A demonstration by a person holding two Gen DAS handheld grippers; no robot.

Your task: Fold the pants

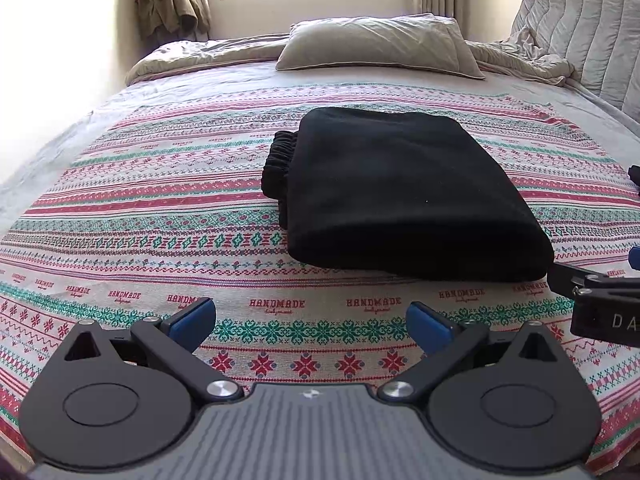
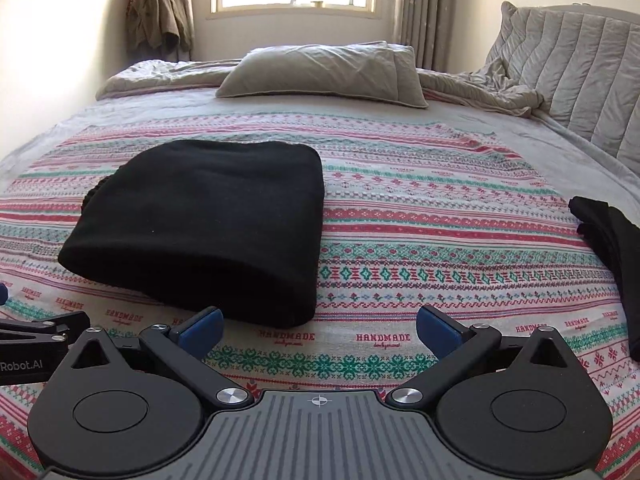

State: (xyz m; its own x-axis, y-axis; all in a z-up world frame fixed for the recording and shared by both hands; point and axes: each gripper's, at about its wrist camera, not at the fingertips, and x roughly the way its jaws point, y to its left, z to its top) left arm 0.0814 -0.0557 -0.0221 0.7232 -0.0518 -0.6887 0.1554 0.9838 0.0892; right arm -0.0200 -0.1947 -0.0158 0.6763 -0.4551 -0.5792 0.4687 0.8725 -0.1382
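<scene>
Left gripper: jaws spread wide, empty, above the patterned bedspread. Right gripper: likewise spread, empty, just beside it. Folded black pants: lay flat on the bedspread just beyond both, ahead-right of the left, ahead-left of the right. Second dark garment: right. Pillow: far.

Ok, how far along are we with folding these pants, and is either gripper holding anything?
The black pants look done: a compact folded stack on the patterned blanket, elastic waistband peeking out at its left edge. Nothing is in hand: the left gripper and right gripper are both open and empty, short of the stack. Possibly left: another dark garment lies at the right edge of the bed; I cannot tell what it is.
</scene>
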